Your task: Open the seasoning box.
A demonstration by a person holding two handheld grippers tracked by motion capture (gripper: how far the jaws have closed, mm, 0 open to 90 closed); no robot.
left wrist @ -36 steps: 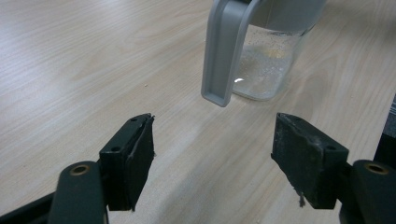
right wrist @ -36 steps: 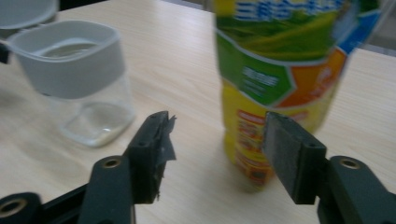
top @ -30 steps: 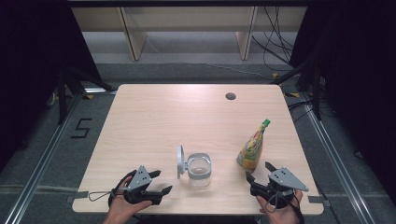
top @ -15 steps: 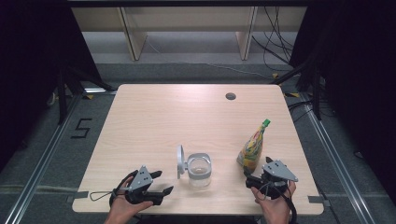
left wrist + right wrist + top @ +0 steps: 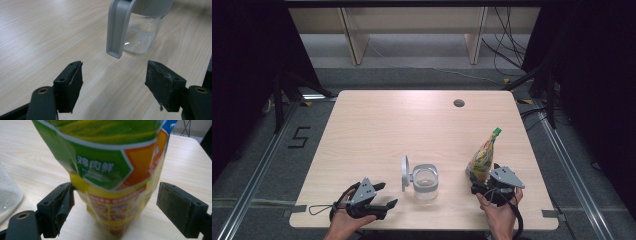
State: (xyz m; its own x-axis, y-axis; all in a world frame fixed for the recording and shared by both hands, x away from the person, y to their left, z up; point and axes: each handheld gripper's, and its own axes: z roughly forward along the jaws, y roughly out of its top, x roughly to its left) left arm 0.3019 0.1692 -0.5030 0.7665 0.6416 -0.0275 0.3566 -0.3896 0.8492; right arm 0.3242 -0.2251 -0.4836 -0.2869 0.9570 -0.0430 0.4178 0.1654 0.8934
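Glossy crinkled pouch [image 5: 107, 167] between black jaws

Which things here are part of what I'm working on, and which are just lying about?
In the job:
- seasoning pouch, standing between the right gripper's open jaws
- glass jar, lid flipped open
- left gripper, open, facing the jar

Just lying about:
- cables on the floor
- shelf unit behind the table

Our left gripper [image 5: 381, 196] sits at the lower left of the high view, jaws apart. Our right gripper [image 5: 478, 184], lower right, has just been opening its jaws.
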